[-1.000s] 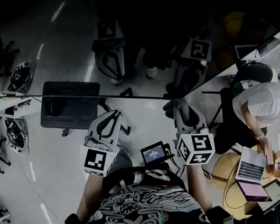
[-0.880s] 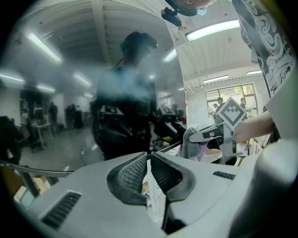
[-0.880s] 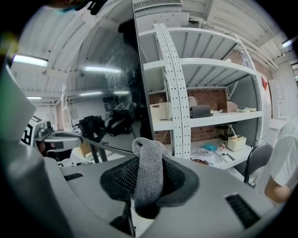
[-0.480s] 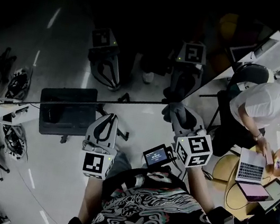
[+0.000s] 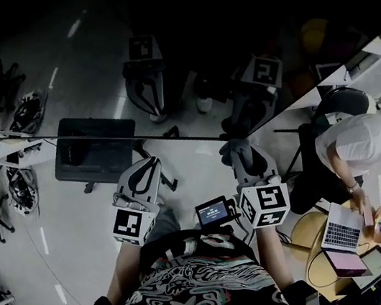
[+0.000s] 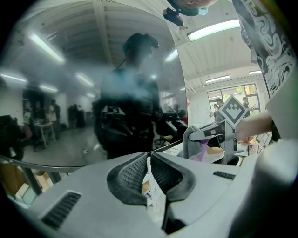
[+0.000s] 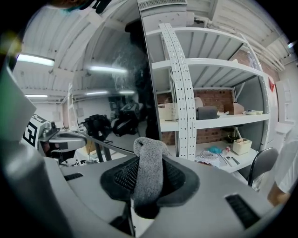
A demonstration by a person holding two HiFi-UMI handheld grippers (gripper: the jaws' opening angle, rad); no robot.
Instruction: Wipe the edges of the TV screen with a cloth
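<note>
My right gripper (image 7: 148, 148) pinches the grey cloth (image 7: 150, 179), which folds over its tips at the lower right corner of the TV screen (image 7: 111, 79) (contact I can't confirm). My left gripper (image 6: 149, 160) has its jaws together on nothing. Beyond stands a shelf bin (image 7: 242, 145), contents unclear.

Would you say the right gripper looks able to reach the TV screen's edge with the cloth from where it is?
Probably yes. The right gripper is shut on the grey cloth, whose tip sits right by the corner of the TV screen, and nothing visible stands between them.
</note>
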